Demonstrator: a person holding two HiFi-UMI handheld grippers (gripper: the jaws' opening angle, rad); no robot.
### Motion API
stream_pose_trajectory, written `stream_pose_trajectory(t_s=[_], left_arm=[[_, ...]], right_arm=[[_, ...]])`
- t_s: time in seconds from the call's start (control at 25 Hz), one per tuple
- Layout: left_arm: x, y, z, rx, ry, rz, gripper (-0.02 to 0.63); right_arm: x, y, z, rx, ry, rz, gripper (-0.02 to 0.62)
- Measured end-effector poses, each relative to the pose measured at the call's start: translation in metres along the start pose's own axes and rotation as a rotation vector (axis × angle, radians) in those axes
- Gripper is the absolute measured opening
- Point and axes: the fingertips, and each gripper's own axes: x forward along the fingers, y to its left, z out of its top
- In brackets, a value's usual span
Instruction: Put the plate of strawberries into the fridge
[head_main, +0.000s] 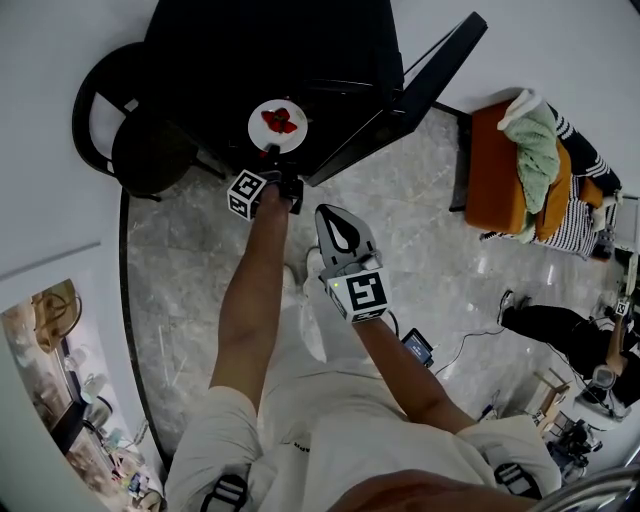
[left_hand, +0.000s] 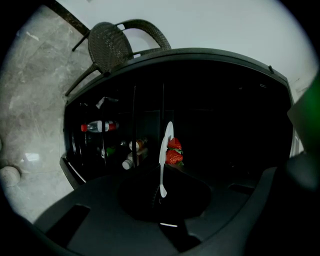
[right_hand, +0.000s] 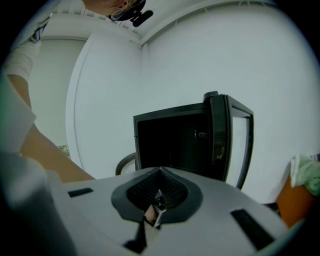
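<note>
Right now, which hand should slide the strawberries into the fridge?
Left. The left gripper has its jaws shut on the rim of the plate, holding the strawberries right at the open fridge. The right gripper sits farther back, jaws together with nothing between them.

The grey marble floor (head_main: 195, 285) bears the black fridge (head_main: 250, 50) and a dark wicker chair (head_main: 150, 150).

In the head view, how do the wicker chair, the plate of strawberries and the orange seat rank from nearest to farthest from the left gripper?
1. The plate, held at its rim in the jaws of the left gripper.
2. The wicker chair, left of the fridge.
3. The orange seat, far to the right.
</note>
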Motion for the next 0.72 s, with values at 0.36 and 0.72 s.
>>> stream_pose_trajectory(t_s=[0.36,0.72], left_arm=[[0.013,-0.005,-0.001,0.005,0.016,-0.028,0.014],[0.02,-0.003,0.002,-0.019,0.006,-0.051,0.015]], right_arm=[[0.001,0.002,-0.003,-0.004,0.006,0.006,0.012],[-0.001,0.005,-0.011,0.0,0.025,0.015,0.012]])
